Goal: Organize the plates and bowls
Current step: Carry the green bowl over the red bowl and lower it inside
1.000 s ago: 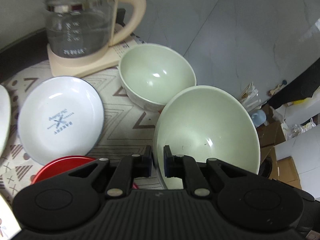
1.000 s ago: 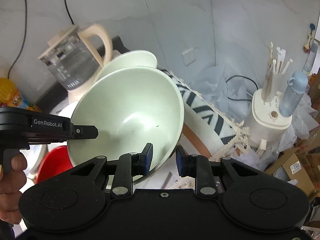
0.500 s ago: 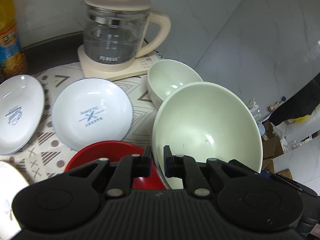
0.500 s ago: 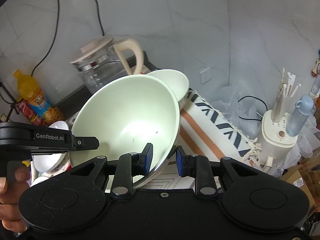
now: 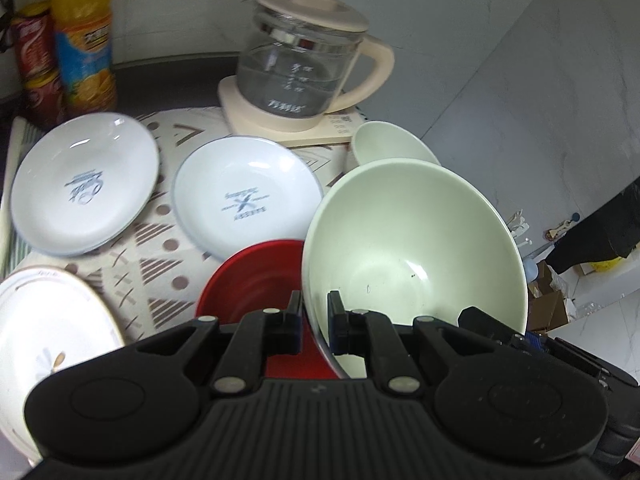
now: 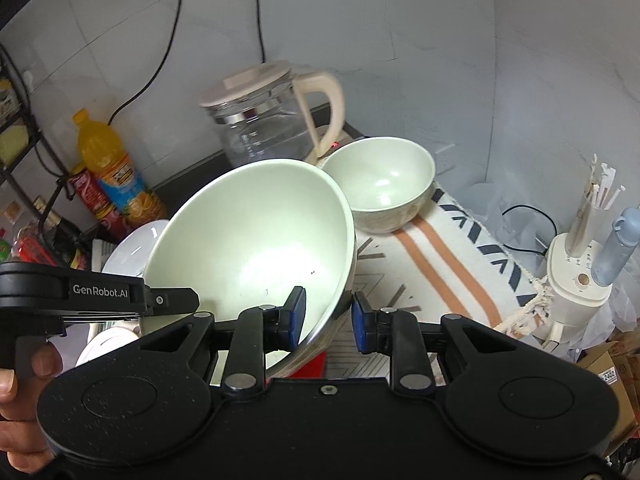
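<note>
My left gripper is shut on the near rim of a large pale green bowl, held tilted above a red bowl. My right gripper straddles the same large bowl's rim on its right side, jaws slightly parted, the right pad off the wall. A smaller pale green bowl stands upright behind it, also in the left wrist view. Two white plates with blue logos and a patterned white plate lie on the mat.
A glass kettle with cream lid and handle stands at the back on its base. An orange drink bottle and a red can stand back left. A white appliance with straws and a blue bottle sits off the mat's right edge.
Both grippers have lifted and pulled back with the large bowl, bringing more plates and the bottles into view. The right gripper's jaws have widened on the rim.
</note>
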Available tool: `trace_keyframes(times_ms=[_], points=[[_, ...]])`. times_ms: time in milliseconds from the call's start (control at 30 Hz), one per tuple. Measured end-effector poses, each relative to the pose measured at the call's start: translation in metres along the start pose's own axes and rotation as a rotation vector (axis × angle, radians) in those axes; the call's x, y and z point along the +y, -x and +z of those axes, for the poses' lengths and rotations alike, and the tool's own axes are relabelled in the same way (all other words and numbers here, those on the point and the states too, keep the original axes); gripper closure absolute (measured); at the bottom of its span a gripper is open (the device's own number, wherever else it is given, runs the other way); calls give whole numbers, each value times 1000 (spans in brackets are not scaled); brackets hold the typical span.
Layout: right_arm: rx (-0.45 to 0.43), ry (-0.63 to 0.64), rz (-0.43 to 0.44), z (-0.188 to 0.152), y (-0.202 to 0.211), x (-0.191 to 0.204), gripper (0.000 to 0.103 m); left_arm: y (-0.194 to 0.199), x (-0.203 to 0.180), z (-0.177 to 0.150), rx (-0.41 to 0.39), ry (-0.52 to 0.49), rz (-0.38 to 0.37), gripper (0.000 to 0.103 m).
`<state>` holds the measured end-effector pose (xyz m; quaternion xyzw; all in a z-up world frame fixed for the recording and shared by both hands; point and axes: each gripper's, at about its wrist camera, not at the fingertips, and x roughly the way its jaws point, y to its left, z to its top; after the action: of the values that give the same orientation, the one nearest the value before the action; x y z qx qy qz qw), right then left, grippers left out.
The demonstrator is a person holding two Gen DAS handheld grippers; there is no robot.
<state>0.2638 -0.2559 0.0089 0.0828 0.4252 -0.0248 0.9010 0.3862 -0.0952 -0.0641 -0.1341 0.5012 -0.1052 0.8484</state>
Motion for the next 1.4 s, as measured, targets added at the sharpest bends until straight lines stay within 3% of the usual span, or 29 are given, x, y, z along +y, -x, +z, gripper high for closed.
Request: trace_keyframes(times_ms=[533, 867, 1100, 1400], points=[[67, 81, 0, -23, -20, 32, 80, -9, 43, -34, 54, 113, 12, 91], [107, 96, -24, -22, -45, 31, 85, -31, 51, -36, 109, 161, 23, 90], [121, 100, -35, -18, -60, 27, 97, -44, 57, -34, 135, 173, 58, 88], [145, 98, -30, -22, -71, 22, 98, -41, 54, -25, 154, 149, 84, 87]])
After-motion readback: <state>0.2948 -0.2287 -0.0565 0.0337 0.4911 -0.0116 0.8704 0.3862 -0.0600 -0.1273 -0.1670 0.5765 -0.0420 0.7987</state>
